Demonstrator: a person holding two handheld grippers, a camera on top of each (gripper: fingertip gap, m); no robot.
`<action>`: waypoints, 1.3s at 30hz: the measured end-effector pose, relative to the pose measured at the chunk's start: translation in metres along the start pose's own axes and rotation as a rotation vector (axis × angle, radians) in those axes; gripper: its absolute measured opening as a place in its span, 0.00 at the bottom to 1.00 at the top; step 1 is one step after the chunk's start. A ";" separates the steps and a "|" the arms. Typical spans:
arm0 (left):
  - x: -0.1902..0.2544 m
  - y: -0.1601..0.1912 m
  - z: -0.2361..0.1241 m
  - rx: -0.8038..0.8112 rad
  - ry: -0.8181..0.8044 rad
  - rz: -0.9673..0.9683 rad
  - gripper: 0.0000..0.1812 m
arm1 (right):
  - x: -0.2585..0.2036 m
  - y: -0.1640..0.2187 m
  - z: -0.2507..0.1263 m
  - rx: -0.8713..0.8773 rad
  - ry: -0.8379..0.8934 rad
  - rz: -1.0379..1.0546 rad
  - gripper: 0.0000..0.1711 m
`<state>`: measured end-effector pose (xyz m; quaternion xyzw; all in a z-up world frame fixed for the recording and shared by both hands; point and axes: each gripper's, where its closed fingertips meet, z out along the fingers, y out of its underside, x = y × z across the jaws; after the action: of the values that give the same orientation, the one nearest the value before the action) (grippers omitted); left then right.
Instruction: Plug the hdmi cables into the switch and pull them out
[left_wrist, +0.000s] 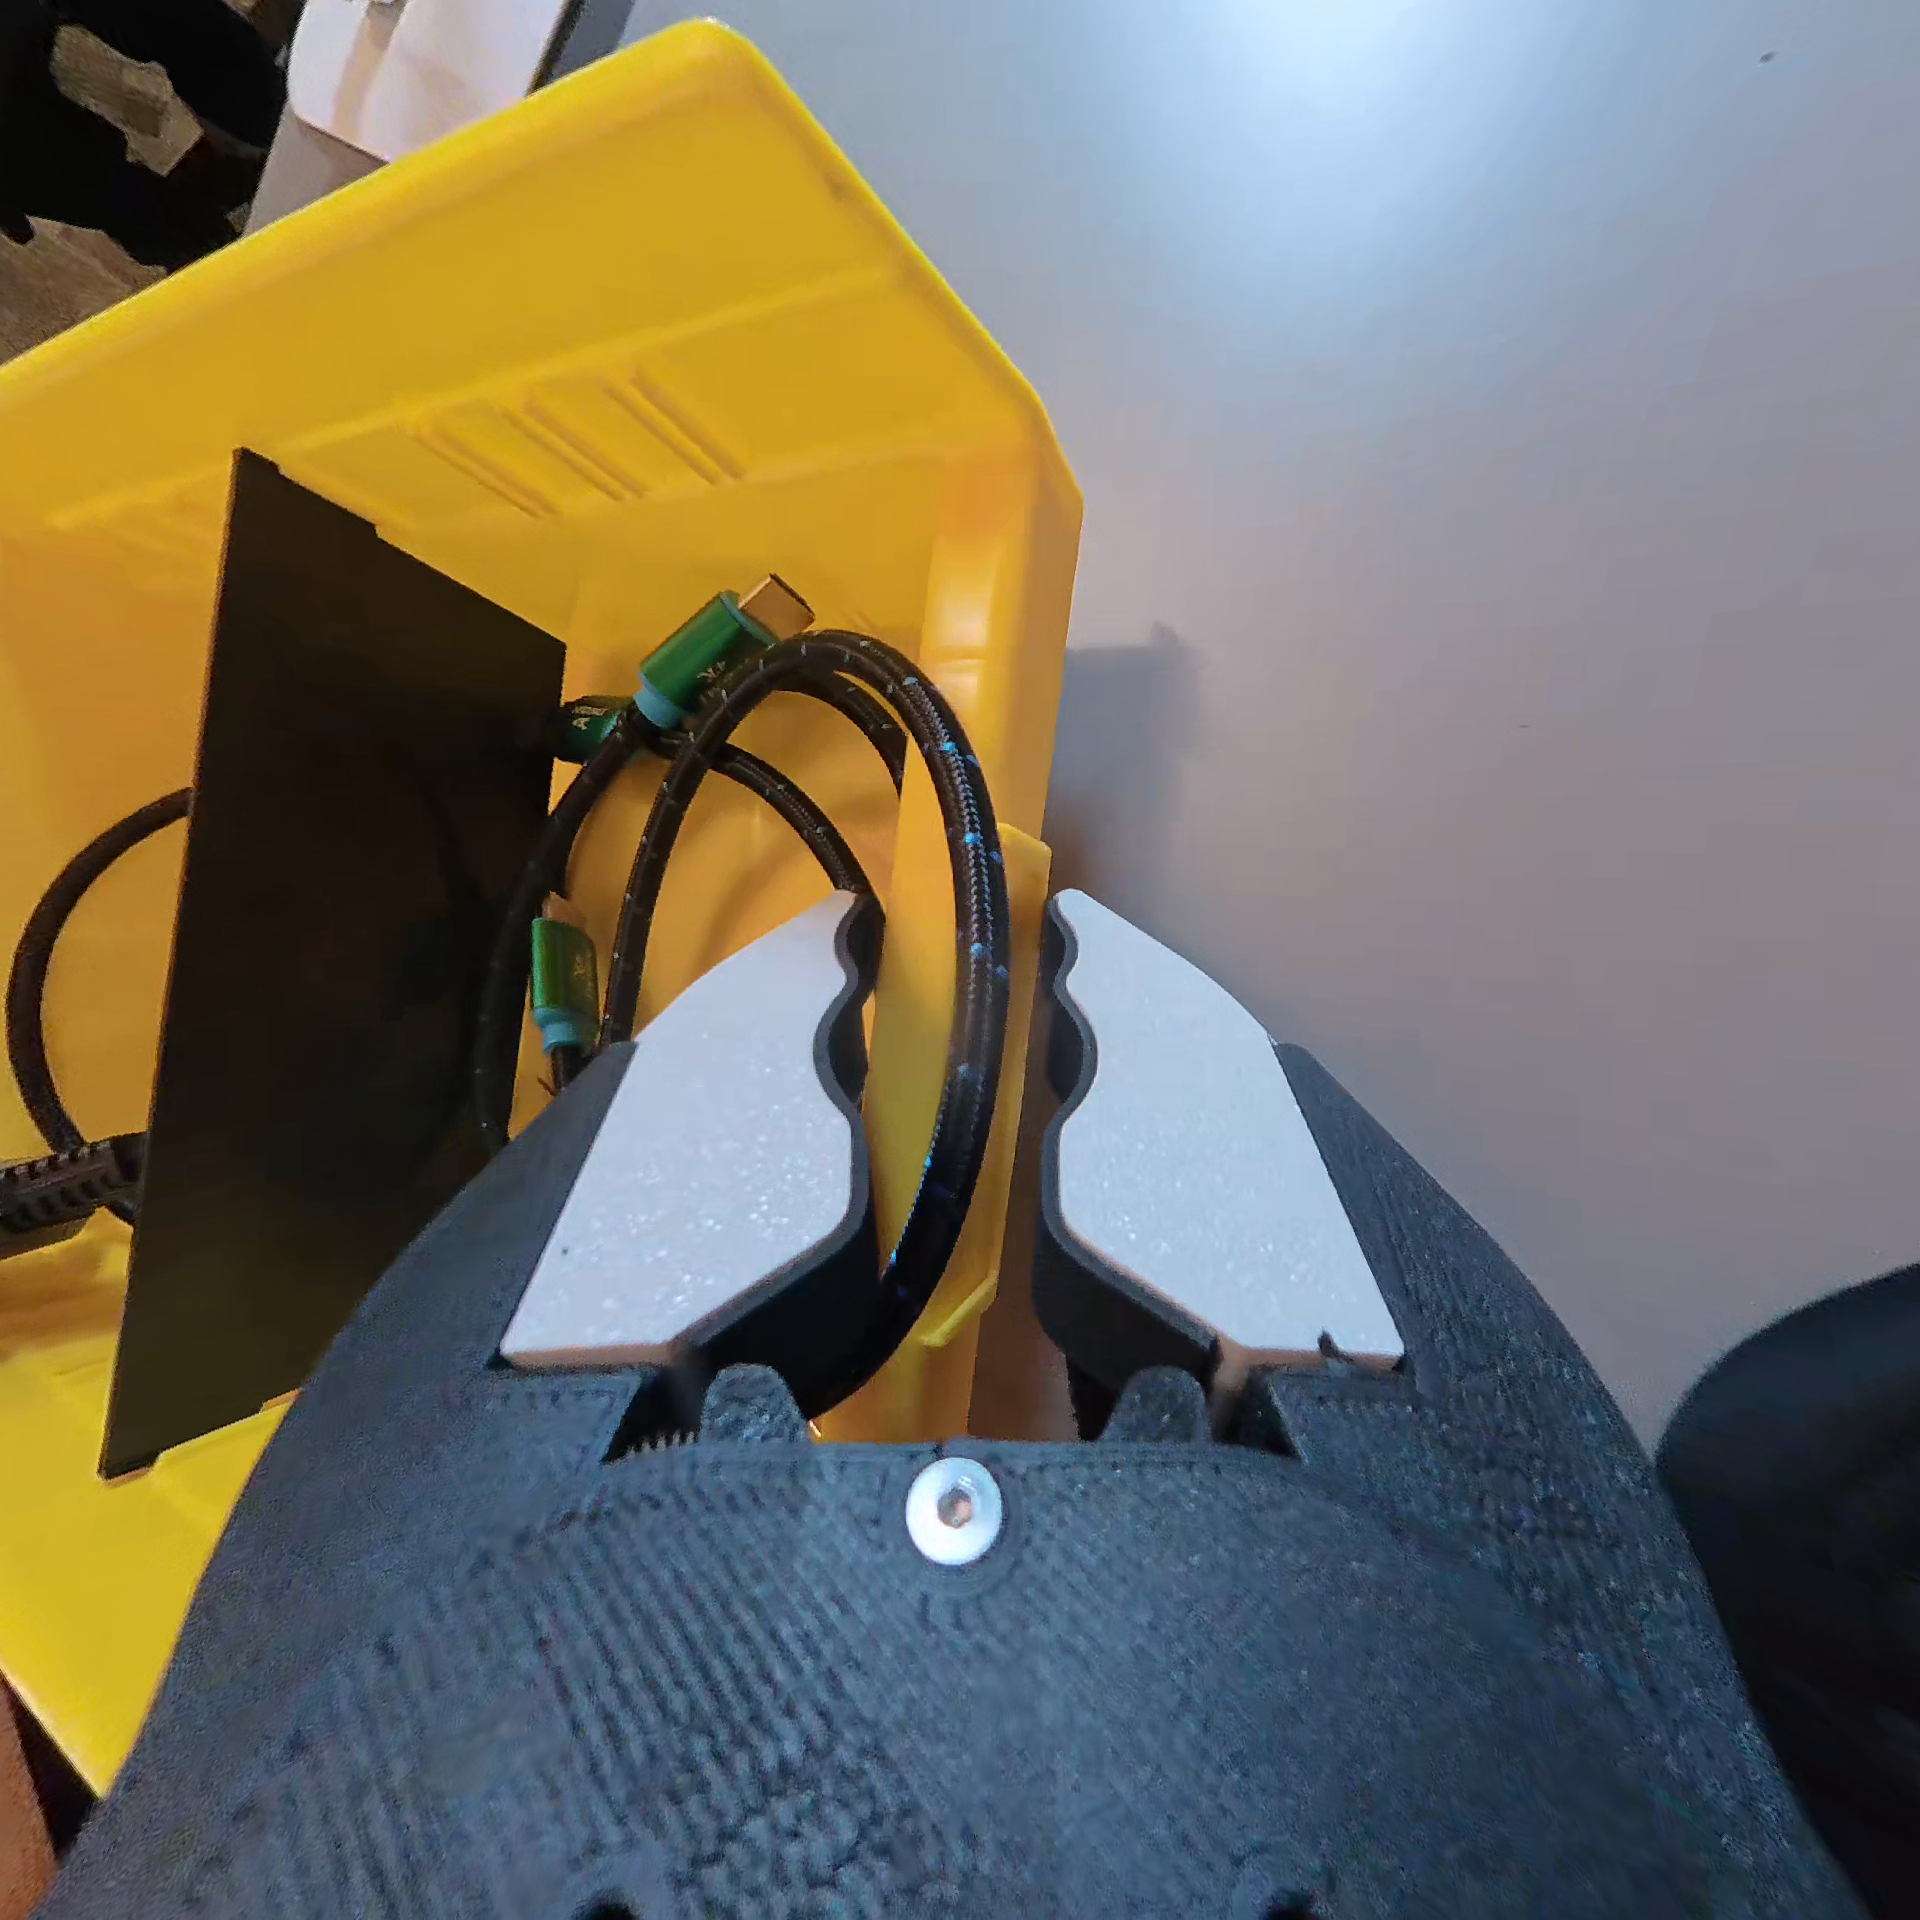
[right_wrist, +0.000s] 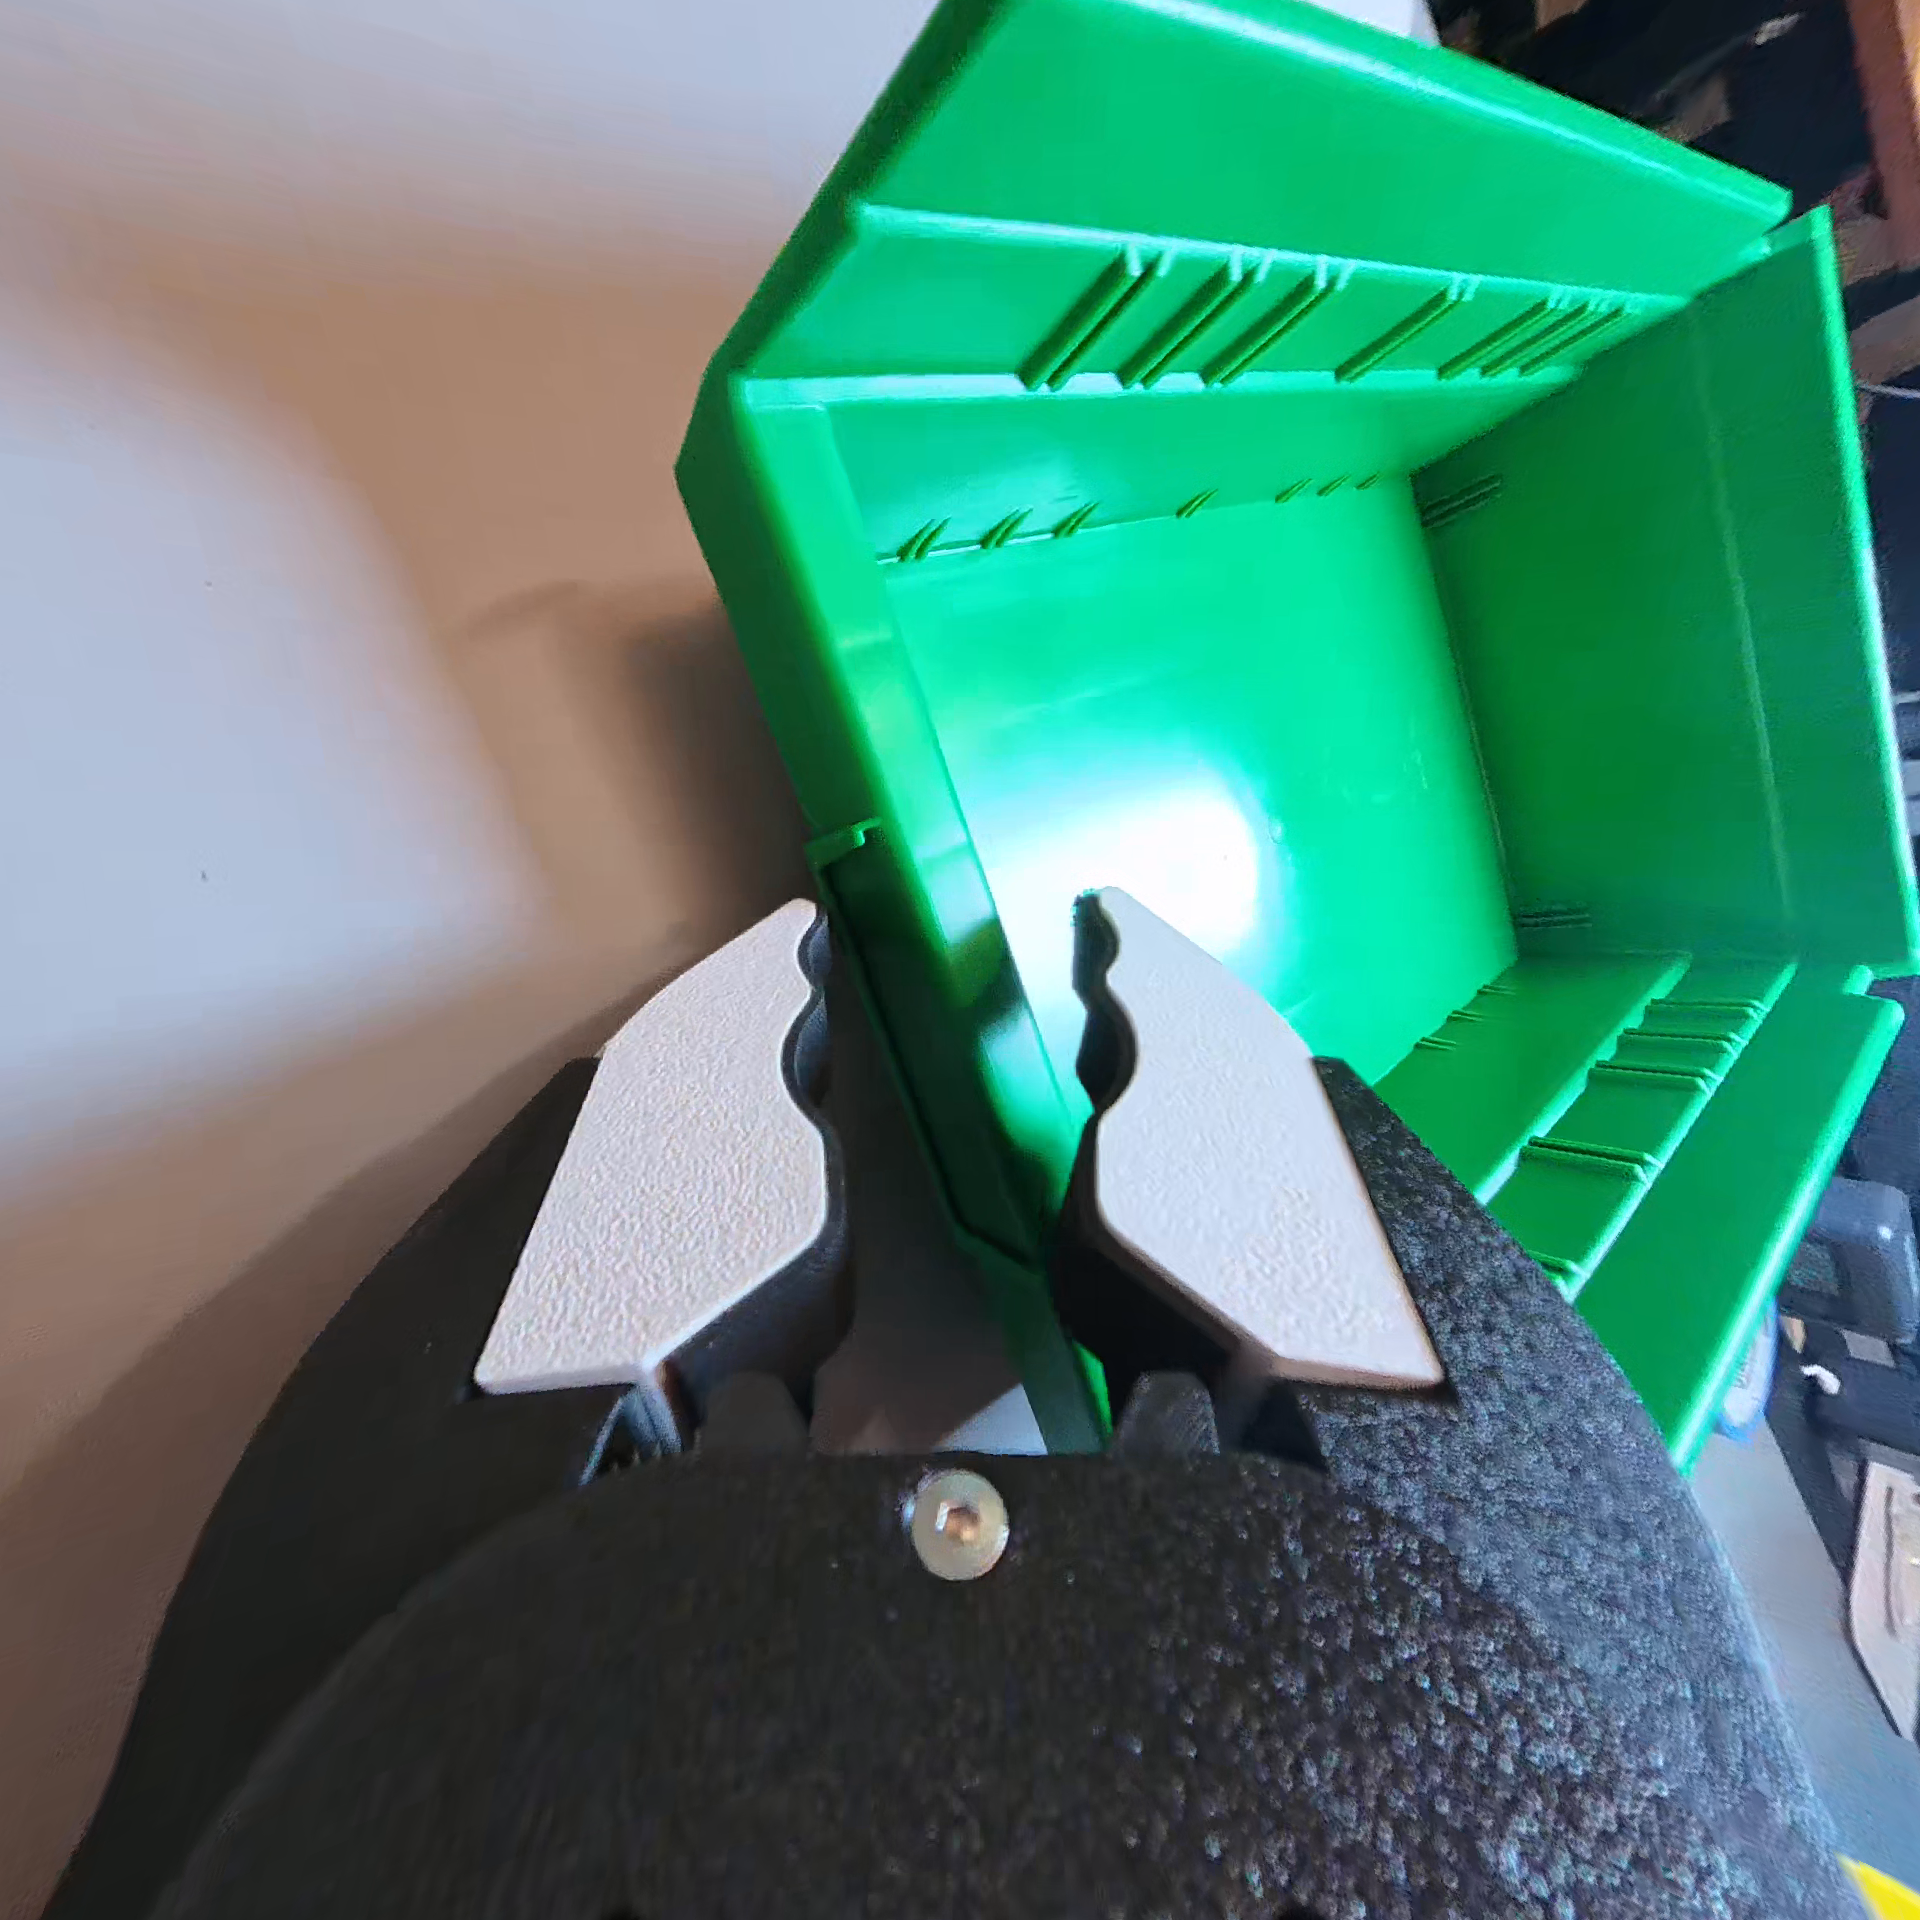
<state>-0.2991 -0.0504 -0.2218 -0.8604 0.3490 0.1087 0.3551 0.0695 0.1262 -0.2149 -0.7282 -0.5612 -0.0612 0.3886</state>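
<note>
The cables (left_wrist: 935, 831) lie looped inside one bin (left_wrist: 520, 343), to the right of a flat panel (left_wrist: 332, 935) that stands upright in it. The left gripper (left_wrist: 951, 914) straddles that bin's right wall. The right gripper (right_wrist: 945, 914) straddles the left wall of another bin (right_wrist: 1558, 727) on the table (right_wrist: 312, 520).

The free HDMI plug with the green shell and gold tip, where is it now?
In the left wrist view, the free HDMI plug lies inside the yellow bin, right of the black switch, at the top of the coiled braided cable.
</note>
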 end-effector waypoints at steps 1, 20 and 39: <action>-0.004 0.001 0.001 0.000 -0.014 -0.001 0.18 | 0.000 -0.004 -0.003 0.032 0.012 0.007 0.27; -0.203 0.003 -0.110 0.329 -0.340 -0.725 0.24 | -0.020 -0.076 -0.090 0.615 -0.173 0.329 0.27; -0.272 0.053 -0.017 -0.201 -0.471 -0.725 0.18 | -0.016 -0.058 -0.084 0.626 -0.185 0.339 0.22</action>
<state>-0.5351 0.0536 -0.1193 -0.9093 -0.0779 0.2035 0.3546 0.0424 0.0646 -0.1367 -0.6589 -0.4569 0.2448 0.5451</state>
